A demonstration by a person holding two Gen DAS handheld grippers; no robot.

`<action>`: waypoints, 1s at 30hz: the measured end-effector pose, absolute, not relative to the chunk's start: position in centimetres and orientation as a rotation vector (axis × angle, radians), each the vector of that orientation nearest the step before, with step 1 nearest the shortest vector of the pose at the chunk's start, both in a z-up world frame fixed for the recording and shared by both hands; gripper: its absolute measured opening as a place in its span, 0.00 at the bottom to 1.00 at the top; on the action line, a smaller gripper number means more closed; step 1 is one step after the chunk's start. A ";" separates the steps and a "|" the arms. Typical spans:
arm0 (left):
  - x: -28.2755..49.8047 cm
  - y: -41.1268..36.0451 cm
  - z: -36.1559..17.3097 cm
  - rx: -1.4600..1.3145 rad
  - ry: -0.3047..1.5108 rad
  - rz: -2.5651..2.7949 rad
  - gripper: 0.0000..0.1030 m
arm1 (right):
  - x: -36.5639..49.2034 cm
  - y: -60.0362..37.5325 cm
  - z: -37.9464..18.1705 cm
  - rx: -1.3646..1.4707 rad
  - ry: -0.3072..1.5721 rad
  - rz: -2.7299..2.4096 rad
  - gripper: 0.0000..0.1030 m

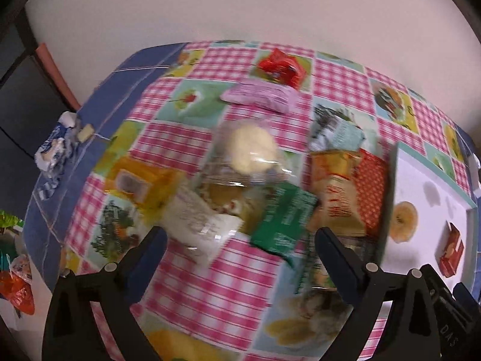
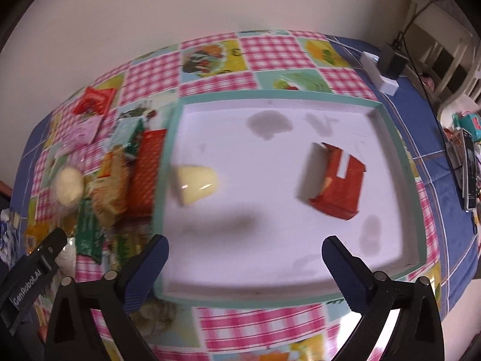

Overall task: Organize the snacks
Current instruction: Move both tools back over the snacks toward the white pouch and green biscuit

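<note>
Right wrist view: two snacks already in the white tray [image 2: 387,156], a red packet [image 2: 336,186] right of centre, a pale yellow piece [image 2: 195,188] at left. Right gripper [image 2: 245,267] spread wide, empty, above the tray. Left wrist view: left gripper [image 1: 240,246] likewise wide and empty over the snack pile [image 1: 246,180] at mid-frame, most sorting judged undone.

The right gripper [image 2: 245,249] is hanging wide open over the near part of a white tray [image 2: 387,111], gripping nothing. Ahead of its left finger a pale yellow snack [image 2: 197,188] is lying; ahead of its right finger, a red packet [image 2: 336,185].
</note>
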State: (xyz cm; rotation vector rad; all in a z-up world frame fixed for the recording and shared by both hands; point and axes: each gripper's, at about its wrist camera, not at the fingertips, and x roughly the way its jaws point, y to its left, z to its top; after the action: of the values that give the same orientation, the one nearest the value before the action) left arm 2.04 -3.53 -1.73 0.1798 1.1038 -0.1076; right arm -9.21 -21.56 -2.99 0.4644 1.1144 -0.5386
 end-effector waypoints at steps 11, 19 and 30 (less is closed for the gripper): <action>3.8 3.3 -1.7 0.090 1.147 0.001 0.96 | -6.2 -15.7 -3.2 0.465 1.118 -0.348 1.00; 5.0 7.2 -1.0 -0.006 1.136 0.067 0.96 | -4.1 -12.6 -3.3 0.452 1.117 -0.230 1.00; 6.2 6.2 -3.7 -0.008 1.239 0.052 0.96 | -2.3 -12.2 -4.7 0.436 1.148 -0.190 0.71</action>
State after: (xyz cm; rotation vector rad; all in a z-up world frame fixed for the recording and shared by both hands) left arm 6.24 6.21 -3.71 -0.0079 1.2388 0.0523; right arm -2.32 -12.17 -4.74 0.4356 1.1479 -0.1900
